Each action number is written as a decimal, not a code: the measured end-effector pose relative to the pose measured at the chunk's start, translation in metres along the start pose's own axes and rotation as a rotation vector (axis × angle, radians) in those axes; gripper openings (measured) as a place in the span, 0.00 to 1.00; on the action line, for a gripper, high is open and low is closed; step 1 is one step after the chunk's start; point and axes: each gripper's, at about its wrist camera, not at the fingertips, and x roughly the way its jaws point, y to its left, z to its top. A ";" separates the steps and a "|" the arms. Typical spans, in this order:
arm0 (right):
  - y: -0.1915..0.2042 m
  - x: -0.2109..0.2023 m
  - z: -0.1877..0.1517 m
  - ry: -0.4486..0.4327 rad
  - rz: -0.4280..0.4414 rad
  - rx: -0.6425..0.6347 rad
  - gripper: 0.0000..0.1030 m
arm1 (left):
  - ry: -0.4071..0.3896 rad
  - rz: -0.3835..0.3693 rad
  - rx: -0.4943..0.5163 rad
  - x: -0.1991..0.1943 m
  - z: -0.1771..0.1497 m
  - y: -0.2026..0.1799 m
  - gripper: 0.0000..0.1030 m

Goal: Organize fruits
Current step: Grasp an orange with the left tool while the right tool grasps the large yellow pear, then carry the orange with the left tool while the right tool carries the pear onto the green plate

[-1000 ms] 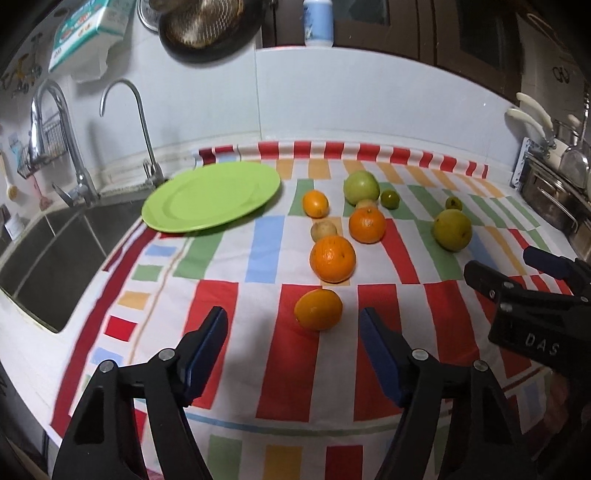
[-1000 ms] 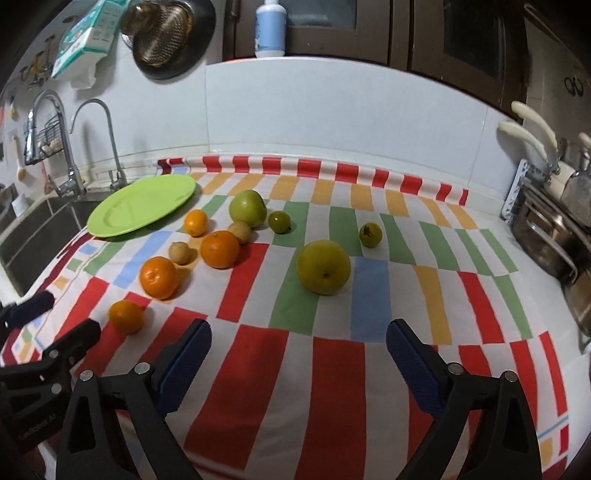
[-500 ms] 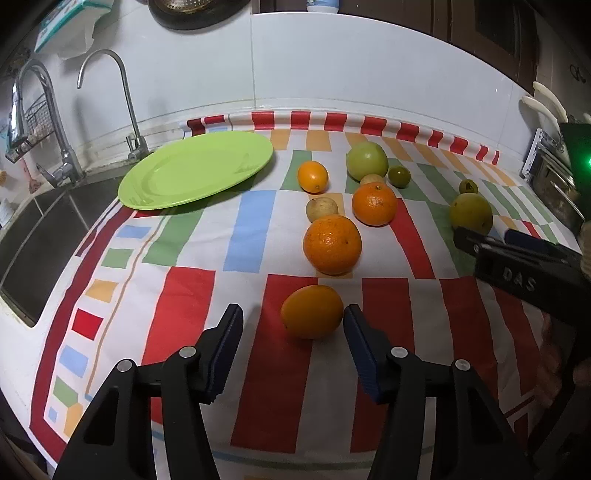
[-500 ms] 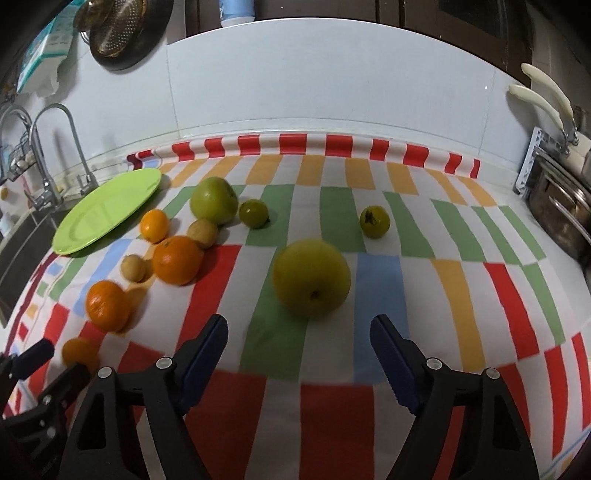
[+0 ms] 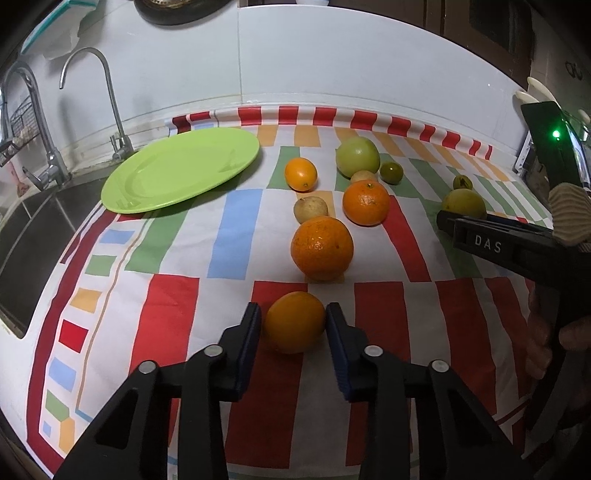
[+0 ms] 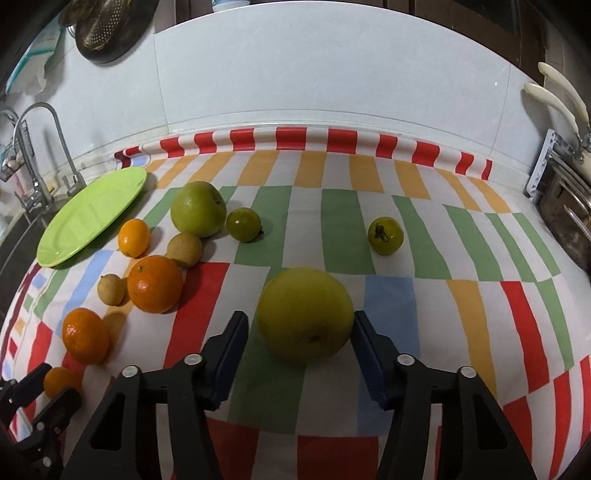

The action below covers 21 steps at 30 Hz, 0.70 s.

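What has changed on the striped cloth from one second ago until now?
Both grippers came forward and down, their jaws closing. The left gripper now clamps the small orange; the right gripper brackets the large yellow fruit, one pad touching. The other fruits and the green plate stayed in place.

home kitchen: sink (image 5: 33, 236) with taps (image 5: 107, 96), tiled wall (image 6: 332, 74), hanging colander (image 6: 107, 29), striped counter cloth (image 6: 461, 258)

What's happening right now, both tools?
Left tool closing on small orange. Right tool closing around big yellow fruit, left gap remains. Green plate empty. Nothing blocking.
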 end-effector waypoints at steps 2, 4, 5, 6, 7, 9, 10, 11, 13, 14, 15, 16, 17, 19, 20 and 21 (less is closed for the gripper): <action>-0.001 0.002 0.002 0.005 -0.004 0.001 0.50 | -0.003 0.001 0.007 0.000 0.001 0.000 0.33; -0.002 0.001 0.002 0.004 -0.001 0.003 0.50 | -0.003 -0.003 0.008 0.000 0.002 0.000 0.33; -0.002 0.001 0.002 0.003 0.002 0.004 0.50 | -0.003 -0.004 0.008 0.000 0.002 0.000 0.33; -0.002 0.001 0.002 0.002 0.006 0.005 0.50 | -0.006 -0.005 0.010 -0.001 0.002 0.001 0.33; -0.002 0.000 0.001 0.002 0.008 0.004 0.50 | -0.009 -0.005 0.011 -0.002 0.003 0.001 0.33; -0.001 -0.004 -0.002 0.002 0.018 -0.001 0.50 | -0.022 -0.004 0.020 -0.006 0.004 0.001 0.33; 0.000 -0.006 -0.005 0.002 0.025 -0.002 0.50 | -0.027 -0.005 0.024 -0.007 0.004 0.001 0.33; 0.001 -0.009 -0.007 0.001 0.031 -0.003 0.50 | -0.031 -0.010 0.026 -0.009 0.005 0.002 0.33; 0.005 -0.015 -0.011 0.001 0.046 -0.008 0.50 | -0.039 -0.015 0.029 -0.013 0.006 0.004 0.33; 0.007 -0.018 -0.013 -0.001 0.051 -0.010 0.50 | -0.045 -0.016 0.034 -0.015 0.007 0.005 0.33; 0.009 -0.022 -0.015 -0.004 0.056 -0.012 0.50 | -0.050 -0.018 0.037 -0.017 0.008 0.005 0.33; 0.011 -0.025 -0.017 -0.007 0.059 -0.016 0.50 | -0.059 -0.021 0.042 -0.020 0.009 0.007 0.33; 0.014 -0.029 -0.018 -0.009 0.060 -0.020 0.50 | -0.065 -0.021 0.046 -0.023 0.011 0.008 0.33; 0.019 -0.036 -0.019 -0.012 0.065 -0.024 0.50 | -0.084 -0.025 0.056 -0.029 0.014 0.011 0.33; 0.022 -0.040 -0.019 -0.016 0.070 -0.024 0.50 | -0.091 -0.027 0.058 -0.032 0.016 0.013 0.33; 0.024 -0.044 -0.019 -0.018 0.071 -0.024 0.50 | -0.096 -0.030 0.060 -0.034 0.018 0.015 0.33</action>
